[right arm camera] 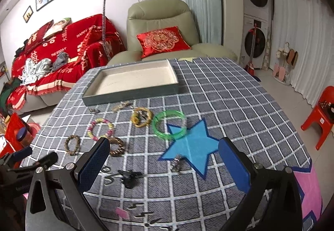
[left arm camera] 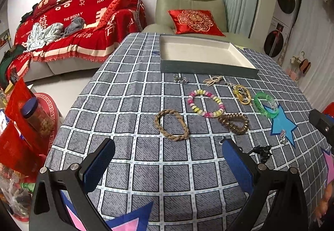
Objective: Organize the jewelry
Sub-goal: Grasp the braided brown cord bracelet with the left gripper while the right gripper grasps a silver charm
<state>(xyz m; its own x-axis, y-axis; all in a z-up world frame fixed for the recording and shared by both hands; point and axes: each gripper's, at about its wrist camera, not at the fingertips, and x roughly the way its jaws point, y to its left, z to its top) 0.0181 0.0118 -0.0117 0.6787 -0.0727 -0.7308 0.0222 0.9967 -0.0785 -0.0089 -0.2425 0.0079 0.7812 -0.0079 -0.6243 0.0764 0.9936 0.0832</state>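
An empty tray [left arm camera: 208,68] [right arm camera: 133,96] with a pale lining sits at the far side of the checked tablecloth. In front of it lie a braided brown bracelet [left arm camera: 171,125] [right arm camera: 72,144], a pink-and-yellow bead bracelet [left arm camera: 206,106] [right arm camera: 100,128], a coiled bronze band [left arm camera: 234,122] [right arm camera: 118,146], a yellow ring [left arm camera: 242,94] [right arm camera: 142,119] and a green bangle [left arm camera: 266,104] [right arm camera: 169,125]. A small silver piece [right arm camera: 176,163] rests on a blue paper star [right arm camera: 190,147]. My left gripper [left arm camera: 169,155] hovers open, short of the braided bracelet. My right gripper [right arm camera: 165,155] is open above the star.
A black hair clip [left arm camera: 262,152] [right arm camera: 129,176] and small silver charms [left arm camera: 180,79] lie loose on the cloth. A pink star [right arm camera: 309,187] lies at the right edge. A green armchair [right arm camera: 160,28] and a red-covered sofa [left arm camera: 68,28] stand beyond the table; a red stool [right arm camera: 322,114] stands right.
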